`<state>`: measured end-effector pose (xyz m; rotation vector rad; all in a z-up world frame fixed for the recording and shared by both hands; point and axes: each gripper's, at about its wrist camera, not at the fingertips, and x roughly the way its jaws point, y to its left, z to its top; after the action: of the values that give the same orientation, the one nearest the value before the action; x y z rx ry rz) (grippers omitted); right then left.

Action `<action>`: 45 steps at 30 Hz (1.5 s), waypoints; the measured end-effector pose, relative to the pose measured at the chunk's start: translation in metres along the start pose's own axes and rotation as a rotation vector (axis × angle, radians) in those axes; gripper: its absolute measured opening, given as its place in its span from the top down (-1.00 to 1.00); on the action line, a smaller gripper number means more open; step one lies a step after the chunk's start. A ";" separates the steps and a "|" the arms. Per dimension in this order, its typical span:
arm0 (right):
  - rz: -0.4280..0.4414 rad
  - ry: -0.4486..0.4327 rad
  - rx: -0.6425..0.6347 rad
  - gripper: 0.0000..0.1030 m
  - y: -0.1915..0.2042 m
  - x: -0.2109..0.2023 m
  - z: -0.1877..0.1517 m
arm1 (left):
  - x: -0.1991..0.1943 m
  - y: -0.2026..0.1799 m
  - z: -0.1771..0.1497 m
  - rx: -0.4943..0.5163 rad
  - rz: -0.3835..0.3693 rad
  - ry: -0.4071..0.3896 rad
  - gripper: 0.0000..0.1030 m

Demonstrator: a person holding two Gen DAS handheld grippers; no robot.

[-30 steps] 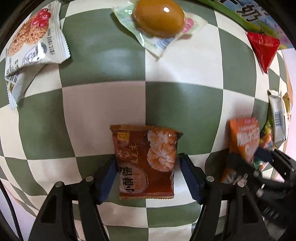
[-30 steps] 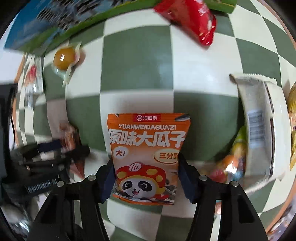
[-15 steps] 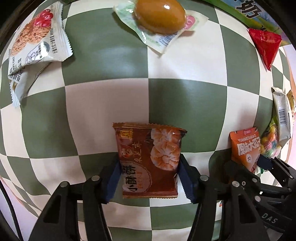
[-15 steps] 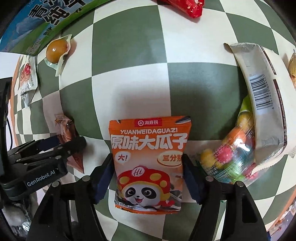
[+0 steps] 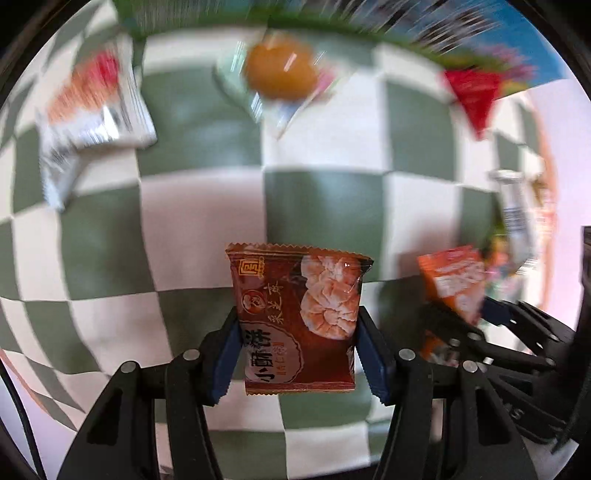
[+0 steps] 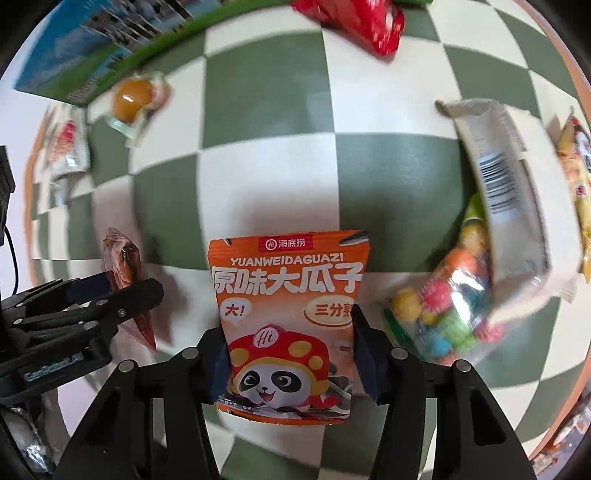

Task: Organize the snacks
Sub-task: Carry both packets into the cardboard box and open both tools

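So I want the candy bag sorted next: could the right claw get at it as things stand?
Probably not yet: the right claw is shut on the orange seed packet. The candy bag lies close on its right, partly under a grey pouch.

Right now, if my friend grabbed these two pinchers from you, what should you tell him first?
Left gripper: shut on the brown pastry packet.
Right gripper: shut on the orange panda seed packet.
On the checkered cloth lie the egg packet, red packet, white biscuit packet, grey packet and candy bag.
Done: two packets gripped.
Left: put both down in their places, then sort the others. No sorting spot shows in either view.
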<state>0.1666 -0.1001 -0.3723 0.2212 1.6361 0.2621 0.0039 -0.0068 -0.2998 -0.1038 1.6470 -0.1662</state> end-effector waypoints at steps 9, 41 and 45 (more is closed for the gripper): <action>0.154 -0.251 -0.069 -0.12 0.027 -0.153 0.044 | -0.157 -0.030 0.047 0.101 -0.096 -0.267 -0.08; -0.127 -0.198 -0.001 -0.84 -0.015 -0.111 0.254 | -0.096 0.031 0.228 -0.038 0.096 -0.167 -0.48; -0.135 -0.201 0.001 -0.84 -0.014 -0.111 0.252 | -0.099 0.033 0.226 -0.050 0.090 -0.176 -0.48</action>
<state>0.4274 -0.1375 -0.2901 0.1328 1.4445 0.1316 0.2380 0.0319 -0.2253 -0.0796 1.4776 -0.0462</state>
